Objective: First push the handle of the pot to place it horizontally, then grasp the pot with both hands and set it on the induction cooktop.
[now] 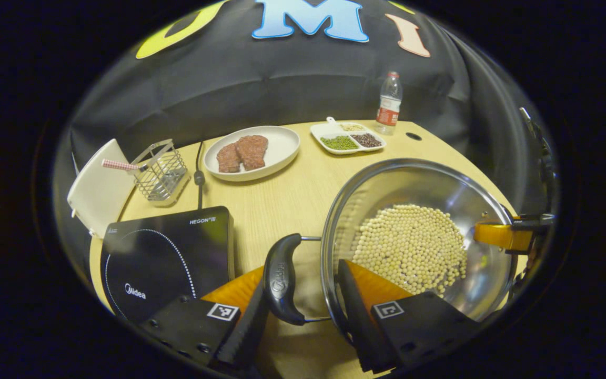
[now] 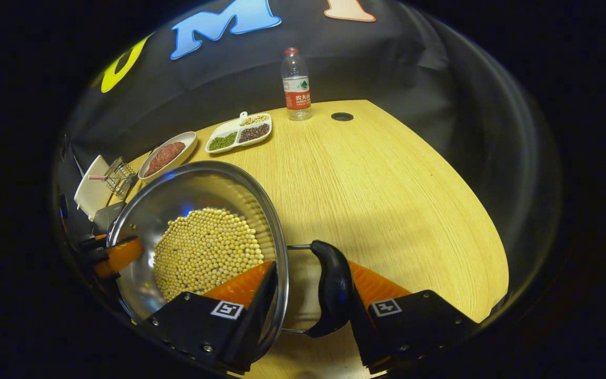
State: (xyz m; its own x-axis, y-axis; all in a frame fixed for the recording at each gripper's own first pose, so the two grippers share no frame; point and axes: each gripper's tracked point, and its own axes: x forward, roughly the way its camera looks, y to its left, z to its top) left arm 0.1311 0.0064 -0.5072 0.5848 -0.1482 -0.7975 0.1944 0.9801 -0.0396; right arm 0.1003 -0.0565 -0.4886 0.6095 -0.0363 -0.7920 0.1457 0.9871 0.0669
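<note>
Now my left gripper (image 1: pixel 303 321) straddles the pot's (image 1: pixel 413 237) left handle (image 1: pixel 282 279) and rim, jaws apart; my right gripper (image 2: pixel 308 316) likewise brackets the right handle (image 2: pixel 334 289). The induction cooktop (image 1: pixel 166 258) lies just left, beyond my left fingers.

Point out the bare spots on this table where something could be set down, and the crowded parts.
Broadest bare wood: beside the pot, out to the table edge, up toward the bottle. A smaller strip runs between the meat plate and pot. Crowded: the corner with cooktop, wire basket and cord.
</note>
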